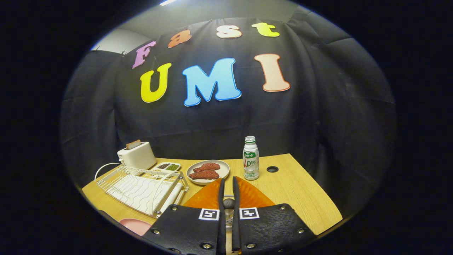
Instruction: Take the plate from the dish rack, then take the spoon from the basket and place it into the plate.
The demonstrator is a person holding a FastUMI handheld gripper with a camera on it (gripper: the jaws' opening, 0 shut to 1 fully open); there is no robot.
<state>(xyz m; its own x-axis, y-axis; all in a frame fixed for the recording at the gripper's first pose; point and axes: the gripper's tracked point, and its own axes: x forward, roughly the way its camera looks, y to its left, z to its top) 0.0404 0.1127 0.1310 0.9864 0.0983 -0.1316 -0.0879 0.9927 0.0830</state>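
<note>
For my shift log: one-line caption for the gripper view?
Gripper shut on a spoon handle above the orange plate, beside the white wire dish rack.

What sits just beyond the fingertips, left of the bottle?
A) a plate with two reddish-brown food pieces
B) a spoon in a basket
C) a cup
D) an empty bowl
A: the plate holding two reddish-brown pieces lies just ahead of the gripper, between the dish rack and the bottle. The fingers stand nearly closed over an orange plate, not clearly pressing on anything.
</note>
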